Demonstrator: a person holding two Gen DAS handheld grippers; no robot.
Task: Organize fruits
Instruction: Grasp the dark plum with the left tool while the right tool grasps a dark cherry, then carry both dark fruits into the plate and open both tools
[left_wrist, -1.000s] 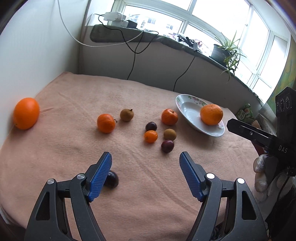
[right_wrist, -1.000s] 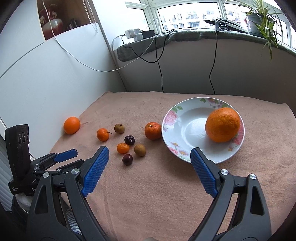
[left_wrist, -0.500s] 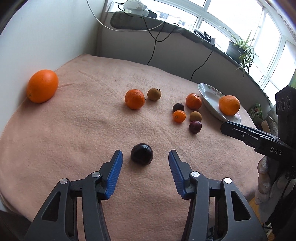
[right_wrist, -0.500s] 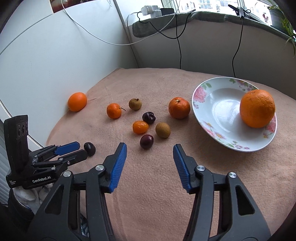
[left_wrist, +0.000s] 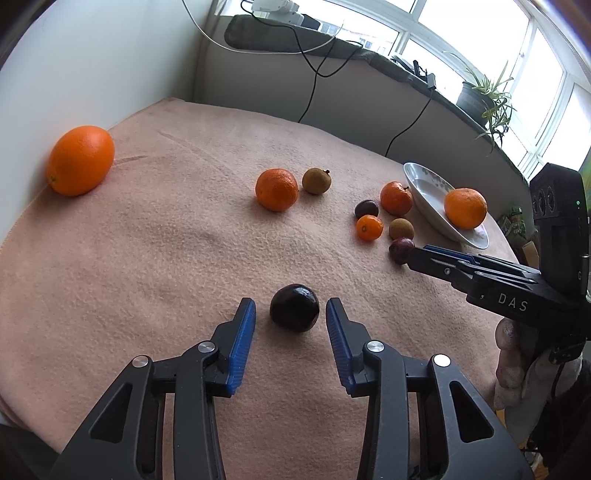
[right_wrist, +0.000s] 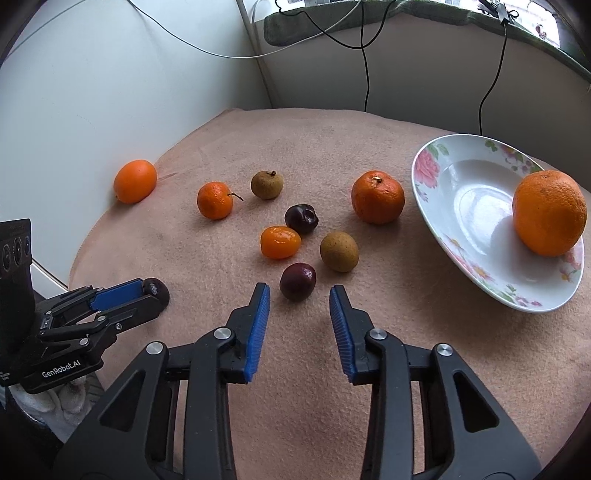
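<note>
Blue-padded left gripper (left_wrist: 290, 313) & right gripper (right_wrist: 299, 295) closing, not yet touching dark plum (left_wrist: 294, 307) / red plum (right_wrist: 297, 281).

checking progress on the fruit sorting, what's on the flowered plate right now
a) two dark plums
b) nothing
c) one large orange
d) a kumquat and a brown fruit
c: only one large orange sits on the flowered plate; every other fruit lies on the blanket.

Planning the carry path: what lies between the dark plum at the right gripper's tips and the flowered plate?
In the right wrist view, only a brown fruit lies between the dark plum and the flowered plate; otherwise bare cloth.
</note>
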